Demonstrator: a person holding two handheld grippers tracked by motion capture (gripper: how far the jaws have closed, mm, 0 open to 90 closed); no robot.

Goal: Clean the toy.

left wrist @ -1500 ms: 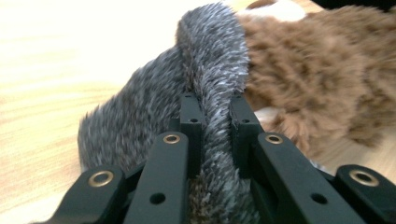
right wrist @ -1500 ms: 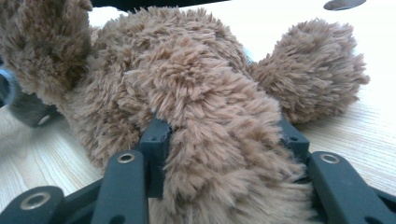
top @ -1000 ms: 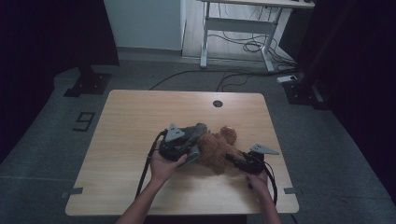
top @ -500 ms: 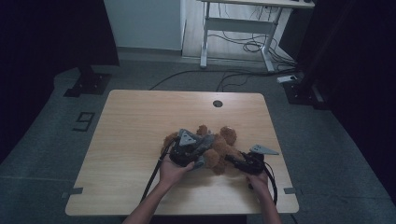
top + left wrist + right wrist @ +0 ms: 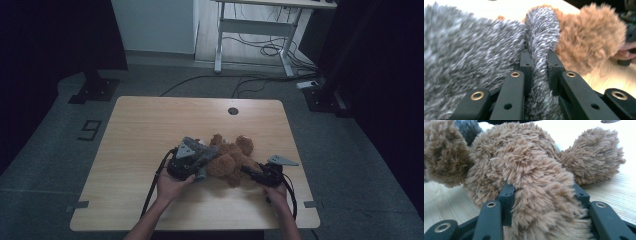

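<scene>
Down at the near edge of the table (image 5: pixel 125 210), both hands are in and both are busy. The right gripper (image 5: pixel 544 195) is clamped around a thick brown limb of the plush bear (image 5: pixel 232 160), fur bulging over both jaws. The left gripper (image 5: pixel 537 72) is pinched tight on a narrow fold of grey fleece (image 5: pixel 474 57), jaws nearly together with the pile squeezed between them. In the high view the left gripper (image 5: pixel 192 165) sits just left of the bear and the right gripper (image 5: pixel 265 175) just right of it, toward the near right corner, the grey piece (image 5: pixel 192 147) lying against the bear's left side. It looks like dressing or undressing work, so the trick is a steady anchor on the right while the left draws the fleece slowly along the body, not upward, keeping the fold deep in the jaws so it won't slip. Beyond, the far half lies bare up to the cable hole (image 5: pixel 233 111).
</scene>
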